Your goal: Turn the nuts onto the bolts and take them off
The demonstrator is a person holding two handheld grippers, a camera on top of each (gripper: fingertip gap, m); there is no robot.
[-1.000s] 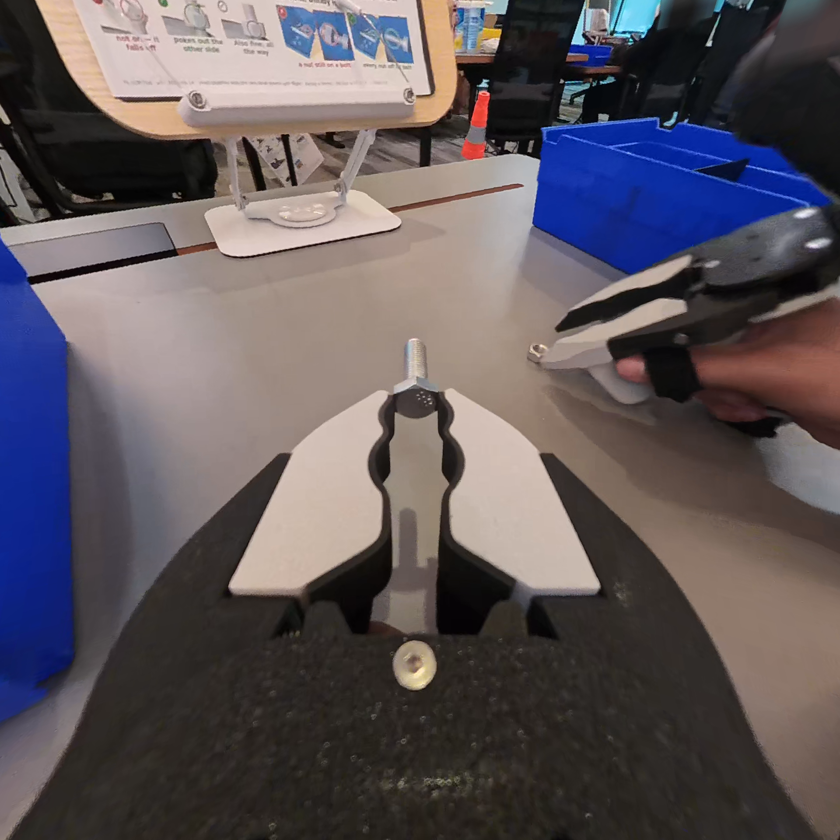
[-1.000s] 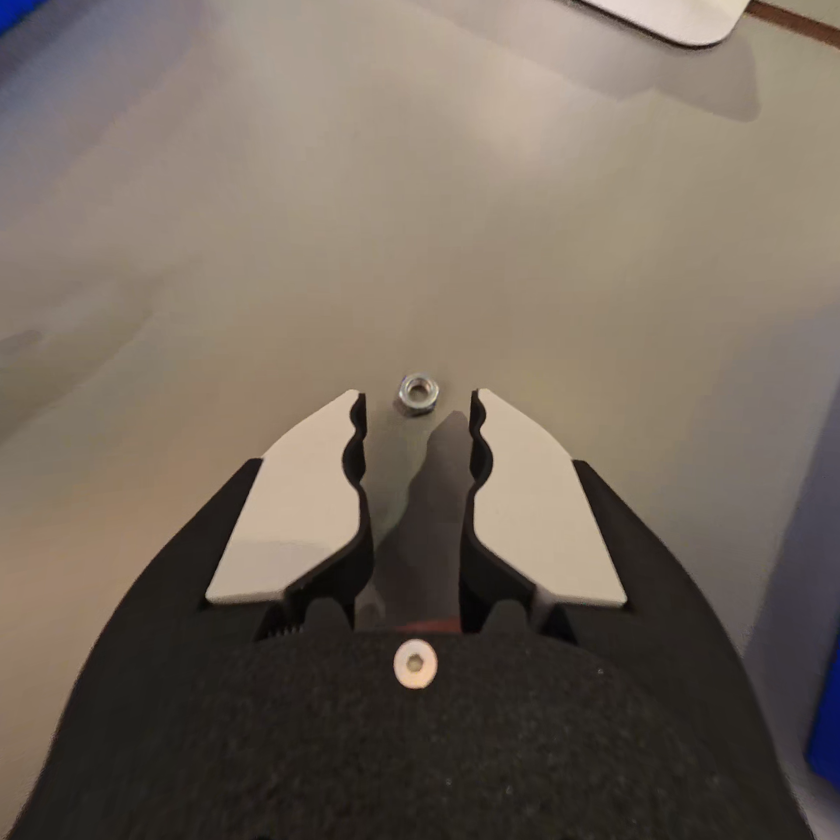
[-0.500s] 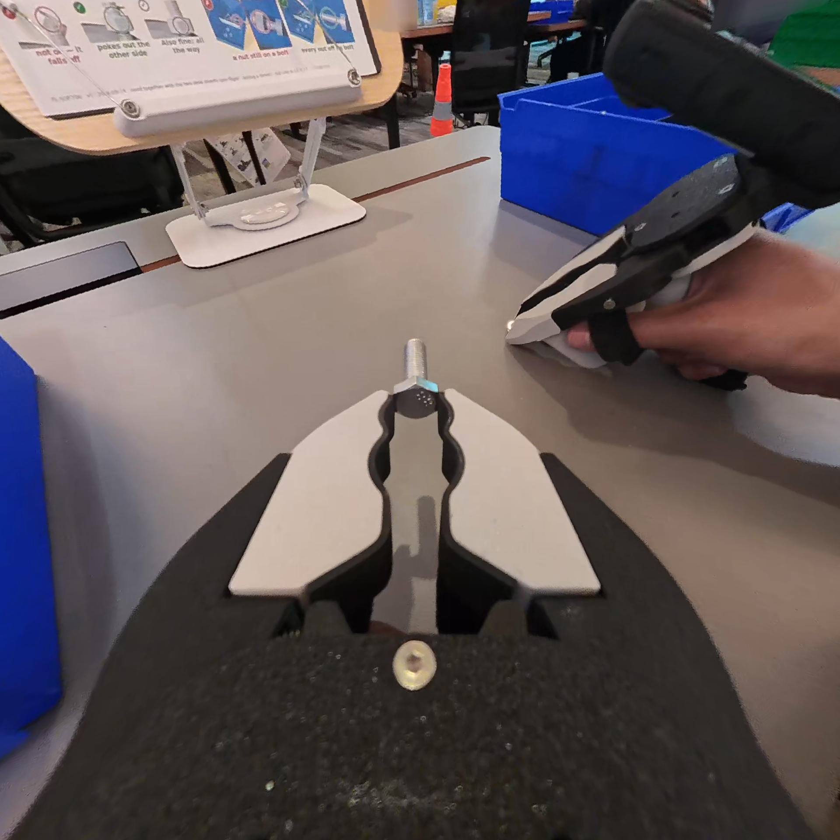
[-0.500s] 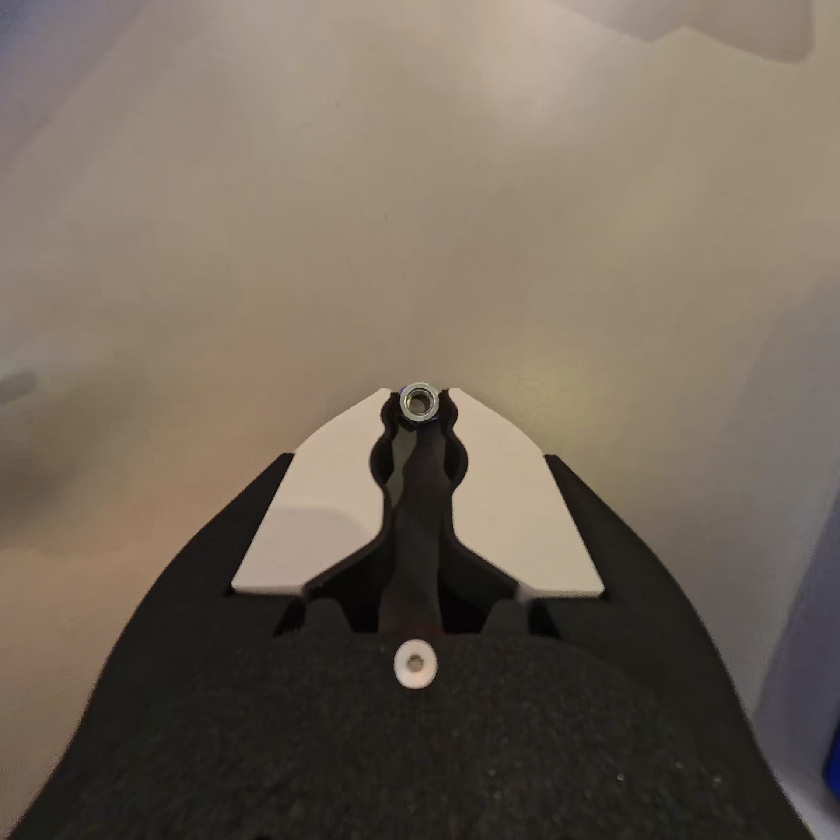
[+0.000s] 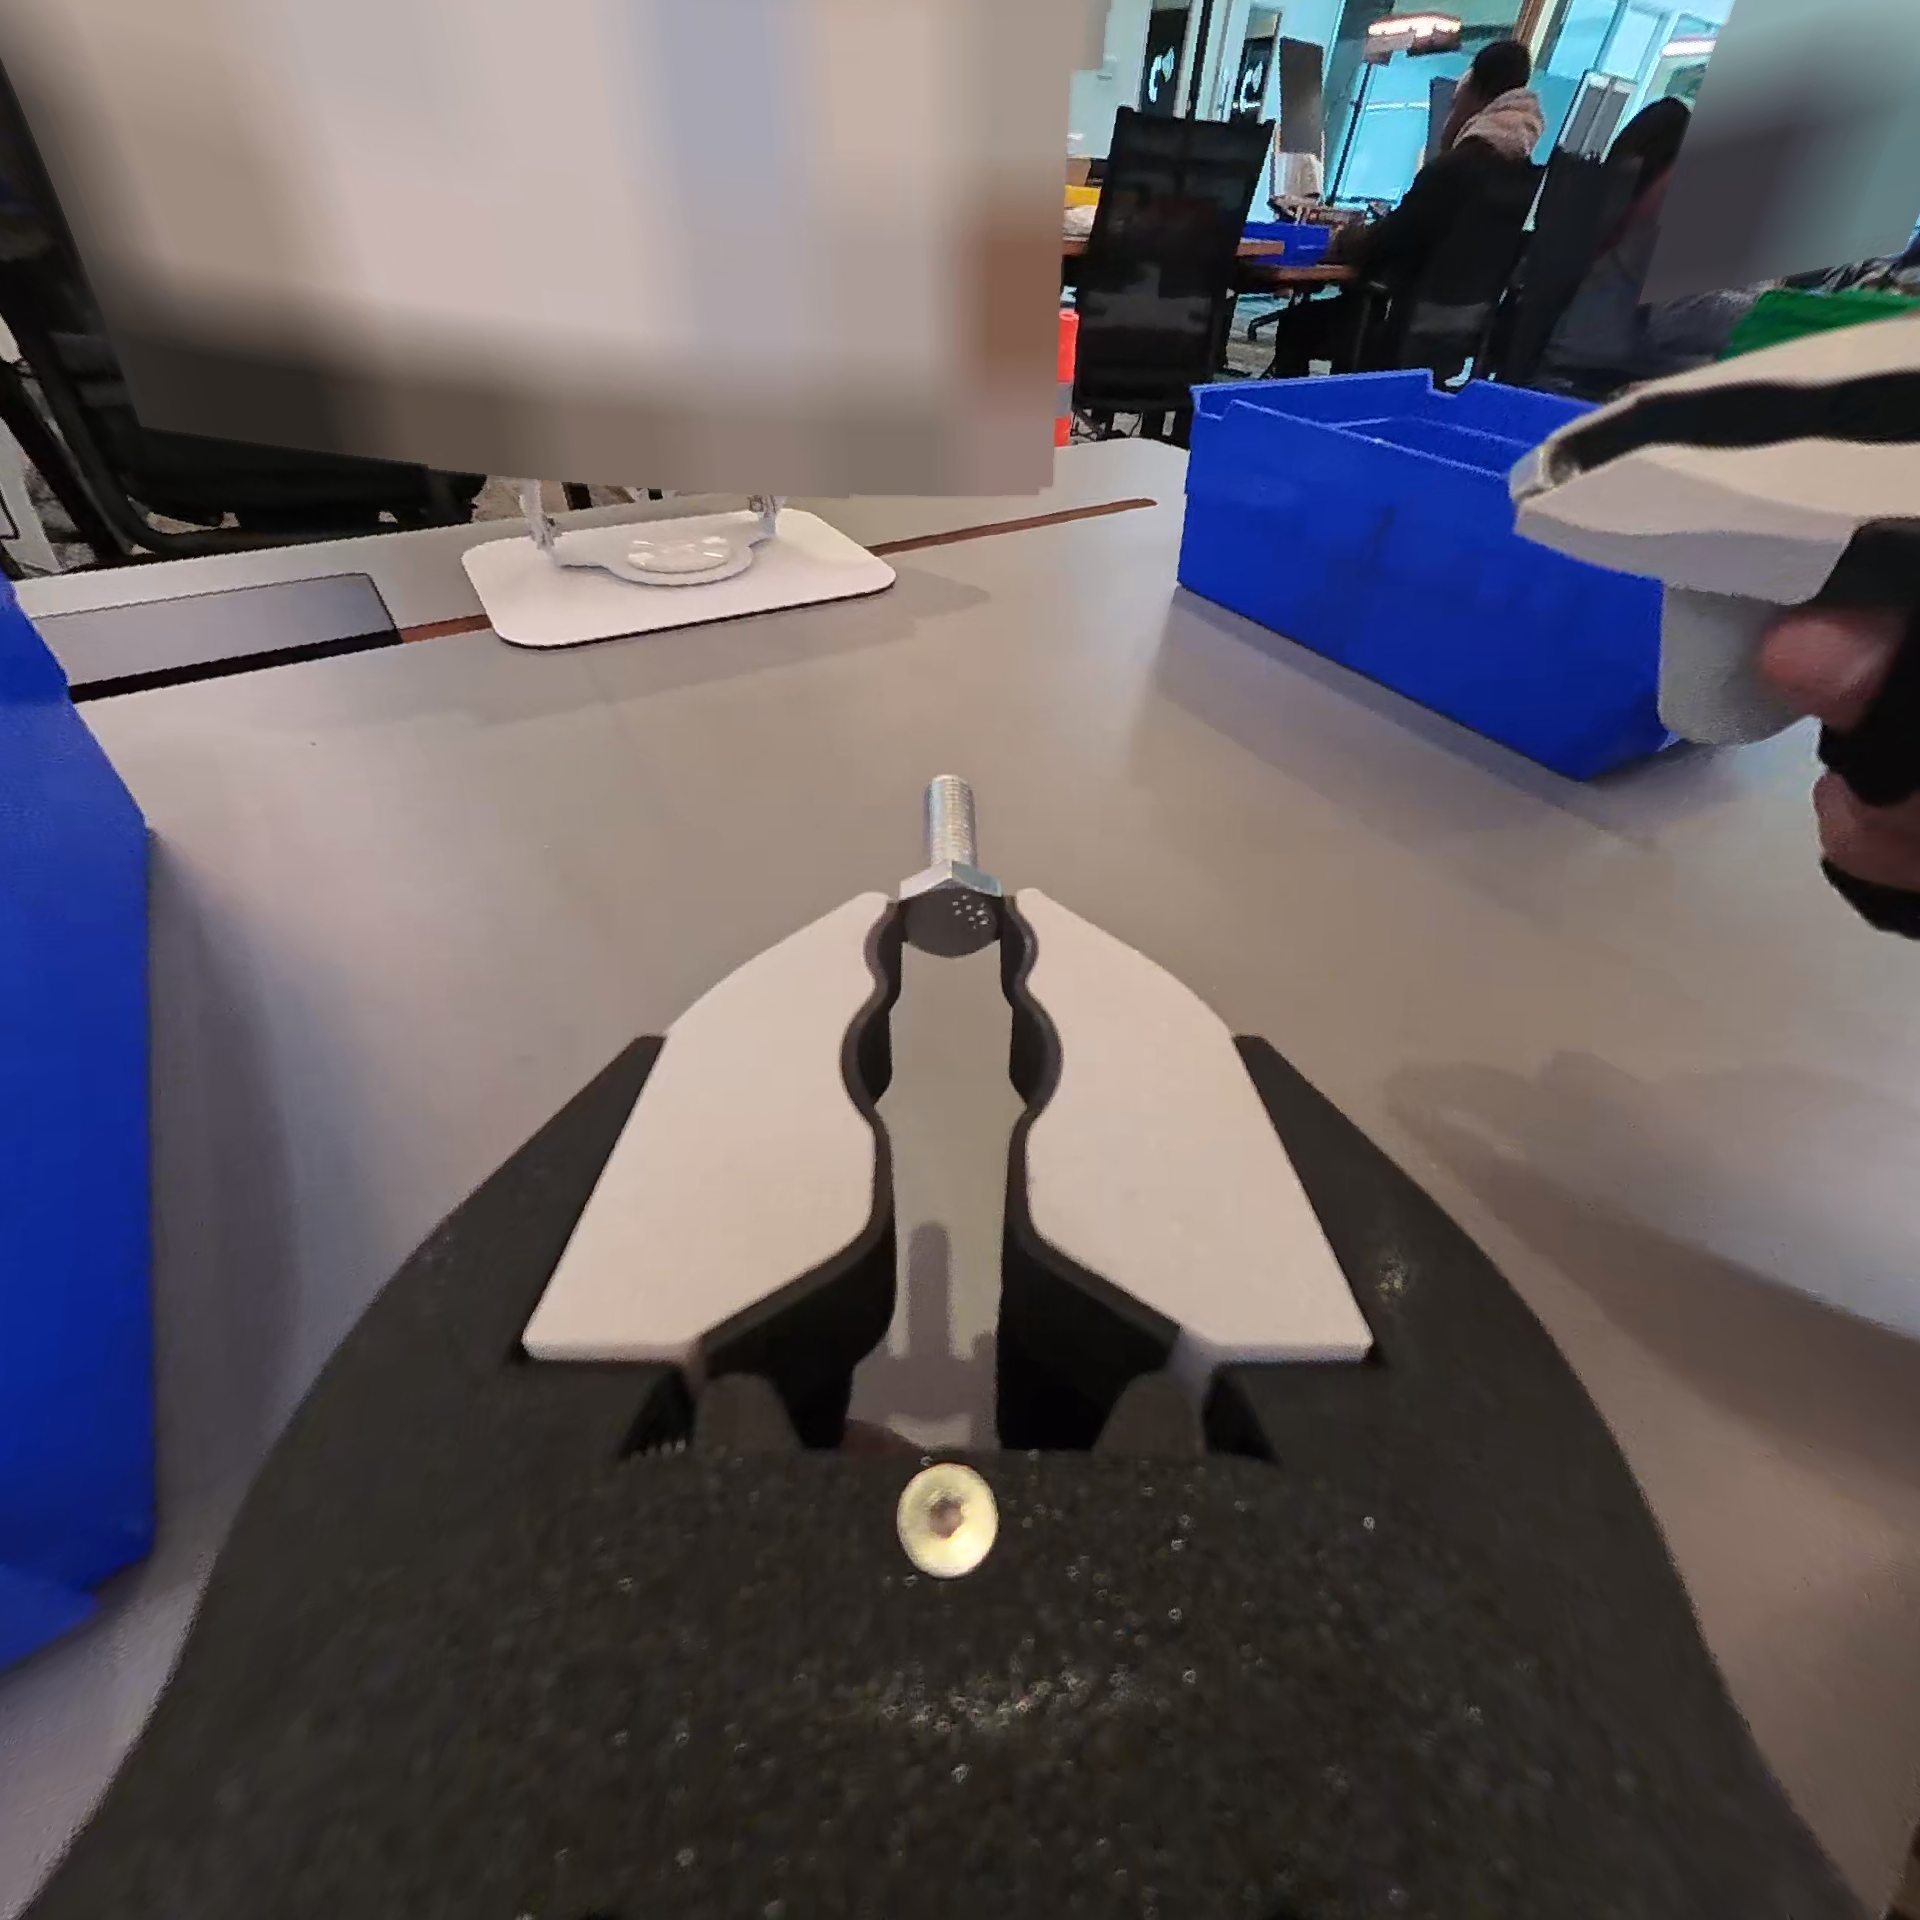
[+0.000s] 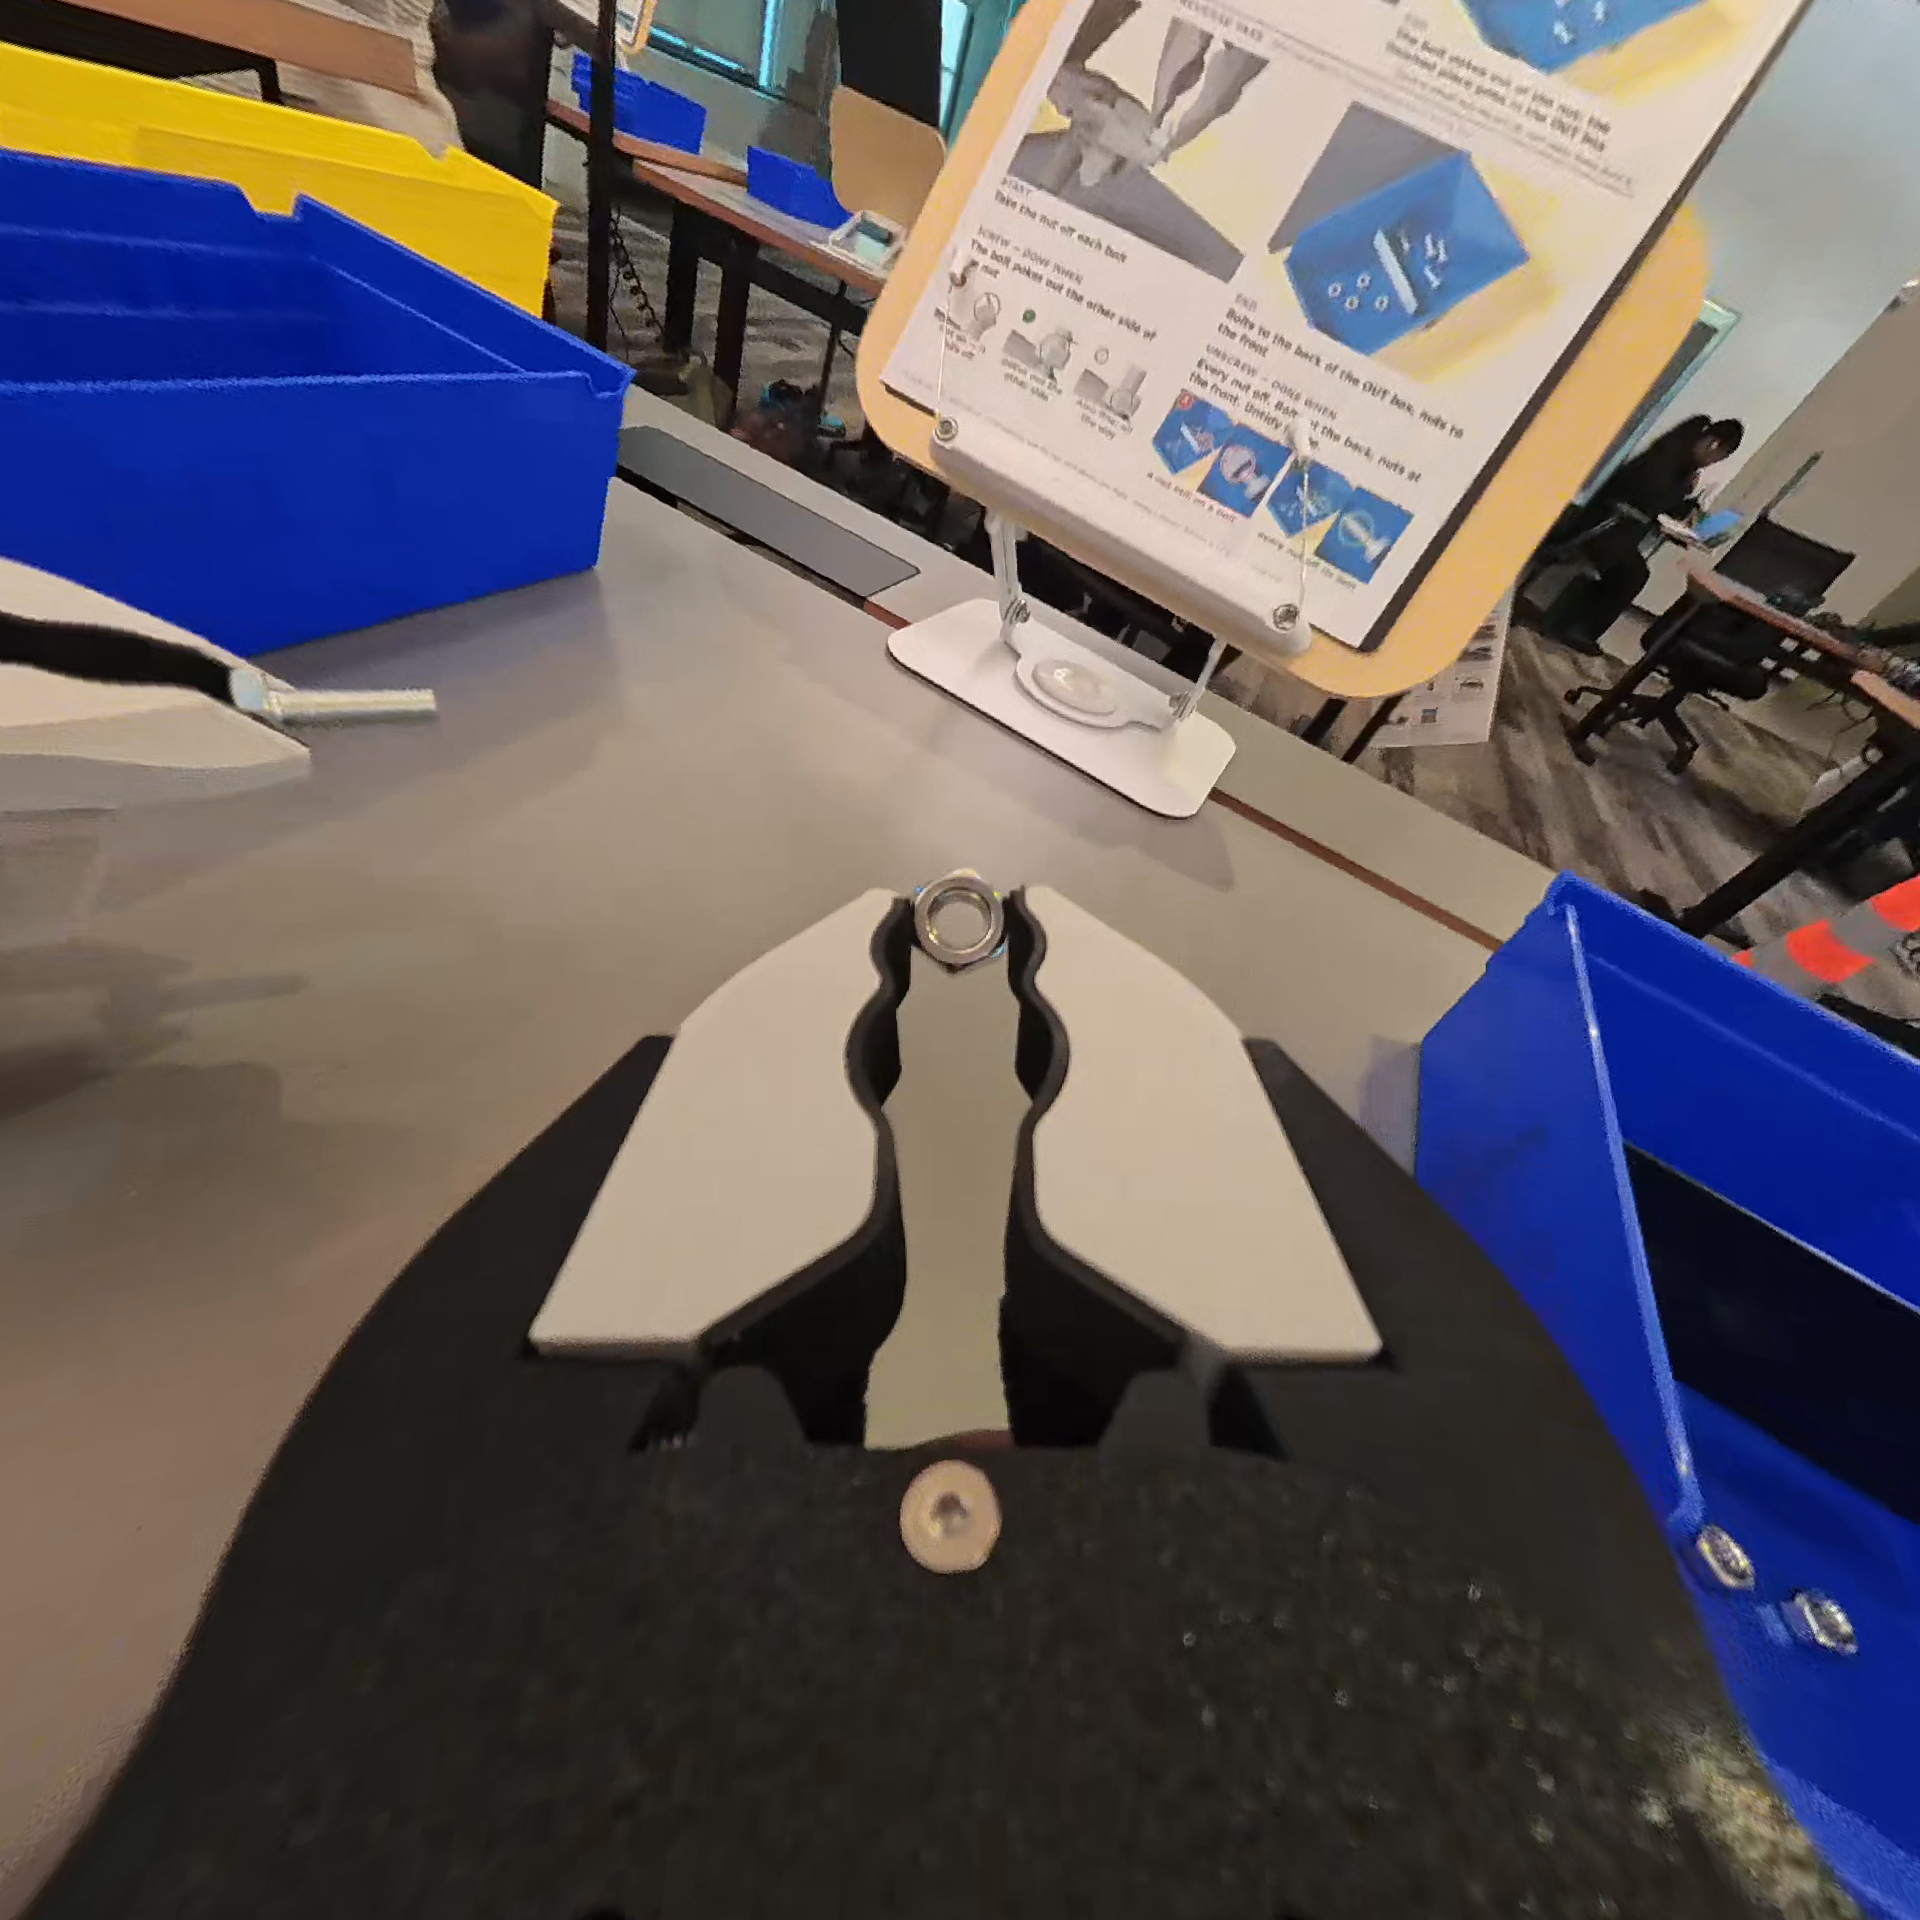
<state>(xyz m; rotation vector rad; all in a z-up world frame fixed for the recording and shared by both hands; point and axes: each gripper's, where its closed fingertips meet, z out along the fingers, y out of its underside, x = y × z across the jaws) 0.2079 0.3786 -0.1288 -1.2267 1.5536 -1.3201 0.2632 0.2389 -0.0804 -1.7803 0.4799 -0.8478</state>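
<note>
The left tongs (image 5: 951,920) are clenching the hexagonal head of a silver threaded steel bolt (image 5: 951,831), whose shank is pointing forward, away from the camera, above the smooth grey counter (image 5: 520,883). The right tongs (image 6: 958,925) are gripping a small silver hex nut (image 6: 958,923) at their very tips, its bore facing the camera, and are hanging clear of the counter surface. In the left wrist view the right tongs are showing at the upper right edge, pinched together, with a person's hand (image 5: 1860,748) wrapped around the handle; bolt and nut are well apart. In the right wrist view the bolt is lying level at the far left, jutting from the left tongs toward the centre. A blue plastic bin (image 5: 1403,540) is sitting on the counter behind the right tongs, and another blue plastic bin (image 6: 291,457) is standing behind the left tongs, with a yellow plastic bin (image 6: 312,177) beyond it. A wooden-backed illustrated instruction board on a white stand (image 6: 1060,686) is rising at the counter's far edge.
</note>
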